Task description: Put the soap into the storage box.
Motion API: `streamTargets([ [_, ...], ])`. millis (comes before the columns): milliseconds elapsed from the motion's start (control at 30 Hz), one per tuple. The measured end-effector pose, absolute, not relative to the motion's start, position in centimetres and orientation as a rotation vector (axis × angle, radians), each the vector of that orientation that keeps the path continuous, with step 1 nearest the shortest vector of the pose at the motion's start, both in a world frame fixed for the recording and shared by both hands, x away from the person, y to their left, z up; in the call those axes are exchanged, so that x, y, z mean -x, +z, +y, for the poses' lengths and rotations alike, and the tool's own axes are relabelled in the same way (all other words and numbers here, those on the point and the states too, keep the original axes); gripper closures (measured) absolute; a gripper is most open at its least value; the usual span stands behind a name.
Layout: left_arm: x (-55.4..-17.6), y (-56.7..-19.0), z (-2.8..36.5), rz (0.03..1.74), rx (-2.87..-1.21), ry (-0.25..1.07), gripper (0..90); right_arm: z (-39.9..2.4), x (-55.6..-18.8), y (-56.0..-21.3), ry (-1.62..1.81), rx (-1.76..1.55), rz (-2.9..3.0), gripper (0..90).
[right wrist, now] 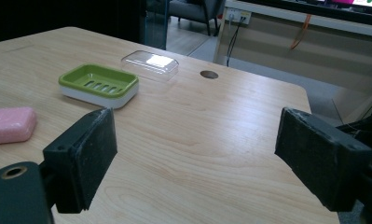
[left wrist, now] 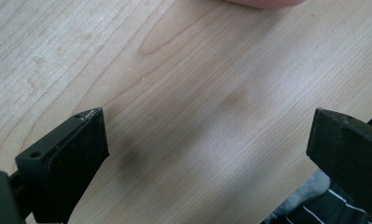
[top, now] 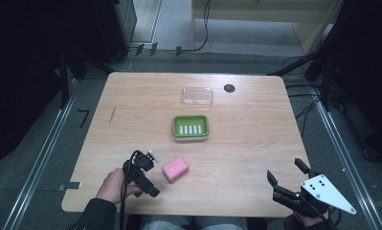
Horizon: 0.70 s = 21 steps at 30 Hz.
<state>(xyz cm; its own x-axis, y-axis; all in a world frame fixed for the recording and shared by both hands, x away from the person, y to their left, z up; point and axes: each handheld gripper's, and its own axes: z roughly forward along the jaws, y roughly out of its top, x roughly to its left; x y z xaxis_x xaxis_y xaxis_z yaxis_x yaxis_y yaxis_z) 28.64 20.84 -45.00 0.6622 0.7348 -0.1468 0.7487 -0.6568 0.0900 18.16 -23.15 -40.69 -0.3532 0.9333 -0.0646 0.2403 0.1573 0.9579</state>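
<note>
A pink bar of soap (top: 175, 168) lies on the wooden table (top: 255, 139), toward the front. Beyond it sits a green soap dish (top: 190, 127) with a slotted floor, and farther back a clear plastic lid (top: 197, 96). My left gripper (top: 150, 173) is just left of the soap, open, tilted down at bare wood. In the left gripper view its jaws (left wrist: 207, 135) stand wide apart with only the soap's edge (left wrist: 263, 2) at the top. My right gripper (top: 286, 171) is open at the front right corner. Its view (right wrist: 197, 149) takes in the soap (right wrist: 11, 124), dish (right wrist: 99, 85) and lid (right wrist: 150, 64).
A round black cable hole (top: 229, 88) is set into the table near the far edge, right of the lid. The table's front edge runs close under both hands. Dark stands and cables surround the table on the floor.
</note>
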Motion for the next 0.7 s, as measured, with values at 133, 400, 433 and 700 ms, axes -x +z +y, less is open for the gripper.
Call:
streamTargets([
  [133,-28.8,-45.0,20.7,1.222,-2.735,-0.15,0.0,-23.0,-18.3,-40.8,1.23,-1.126,1.736,12.9],
  [400,-29.6,-44.9,19.9,1.201,-2.742,-0.147,0.0,-23.2,-18.8,-40.9,1.231,-1.137,1.739,12.9],
  [433,-29.9,-44.9,19.6,1.192,-2.744,-0.151,0.0,-23.1,-18.9,-40.9,1.23,-1.134,1.742,12.9],
  [700,-30.0,-44.9,18.1,1.143,-2.756,-0.151,0.0,-23.0,-18.4,-40.8,1.227,-1.123,1.736,12.9],
])
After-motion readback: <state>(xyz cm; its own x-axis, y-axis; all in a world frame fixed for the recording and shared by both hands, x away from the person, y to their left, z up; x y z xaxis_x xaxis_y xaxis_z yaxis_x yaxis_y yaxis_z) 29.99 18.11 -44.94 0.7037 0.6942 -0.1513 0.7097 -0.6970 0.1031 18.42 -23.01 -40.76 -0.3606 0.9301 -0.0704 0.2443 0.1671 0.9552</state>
